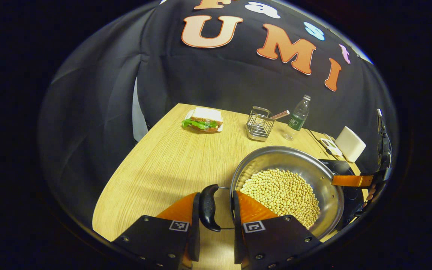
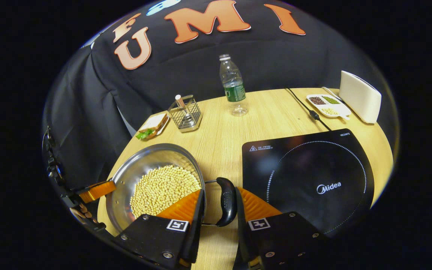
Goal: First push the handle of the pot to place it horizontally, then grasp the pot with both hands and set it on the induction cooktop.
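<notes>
While beans (image 1: 281,195) fill pot (image 1: 324,176), claws straddle handles.

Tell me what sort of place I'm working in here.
Probably a mock kitchen tabletop in a cloth-walled booth: a black induction cooktop, a steel pot of pale beans and a sandwich on a plate share a light wooden table.

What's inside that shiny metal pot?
The pot holds a heap of small pale yellow beans, probably soybeans, covering most of its bottom. Whatever lies beneath the beans is hidden, and the right gripper covers part of the rim.
</notes>
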The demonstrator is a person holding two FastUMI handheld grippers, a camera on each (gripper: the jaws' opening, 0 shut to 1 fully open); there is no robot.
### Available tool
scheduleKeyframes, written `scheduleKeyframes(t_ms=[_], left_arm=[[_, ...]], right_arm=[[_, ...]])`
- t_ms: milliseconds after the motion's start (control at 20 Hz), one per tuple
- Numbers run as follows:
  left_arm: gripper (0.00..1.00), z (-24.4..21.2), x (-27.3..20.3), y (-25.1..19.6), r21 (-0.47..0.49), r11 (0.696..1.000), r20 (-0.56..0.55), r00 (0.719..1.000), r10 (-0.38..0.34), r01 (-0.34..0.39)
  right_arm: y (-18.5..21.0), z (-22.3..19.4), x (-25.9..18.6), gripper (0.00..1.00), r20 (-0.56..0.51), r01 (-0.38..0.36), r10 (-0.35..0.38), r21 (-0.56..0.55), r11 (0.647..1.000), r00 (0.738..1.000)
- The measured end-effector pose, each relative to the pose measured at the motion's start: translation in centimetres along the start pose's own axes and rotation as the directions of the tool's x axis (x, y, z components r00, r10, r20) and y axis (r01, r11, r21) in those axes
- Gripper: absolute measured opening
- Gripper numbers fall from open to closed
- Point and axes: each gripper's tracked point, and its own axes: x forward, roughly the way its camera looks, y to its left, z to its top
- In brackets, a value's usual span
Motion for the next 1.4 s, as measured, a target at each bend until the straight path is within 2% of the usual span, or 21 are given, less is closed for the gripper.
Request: scheduleKeyframes(t_ms=[550, 950, 1000, 1050, 1400], left_arm=[[0.36, 3.2, -2.1, -8.2, 0.028, 0.999, 0.041, 0.999, -0.034, 0.033], [0.36, 4.3, -2.6, -16.8, 0.075, 0.994, 0.046, 0.995, -0.087, 0.083], [0.36, 4.2, -2.6, -17.9, 0.085, 0.992, 0.04, 0.995, -0.092, 0.088], [0.36, 4.2, -2.4, -19.0, 0.103, 0.99, 0.038, 0.995, -0.097, 0.093], [0.38, 3.0, -0.5, -26.5, 0.15, 0.981, 0.003, 0.992, -0.129, 0.127]], right_arm=[[-5.7, 3.8, -6.0, 0.44, 0.088, 0.021, -0.024, 0.038, 0.999, 0.996], [-12.7, 5.4, -10.1, 0.43, 0.122, 0.062, -0.075, 0.106, 0.992, 0.99], [-13.7, 5.6, -10.4, 0.39, 0.122, 0.069, -0.084, 0.118, 0.991, 0.989], [-14.8, 5.7, -10.8, 0.43, 0.122, 0.076, -0.091, 0.126, 0.989, 0.988], [-21.6, 6.0, -12.5, 0.43, 0.126, 0.114, -0.137, 0.177, 0.978, 0.983]])
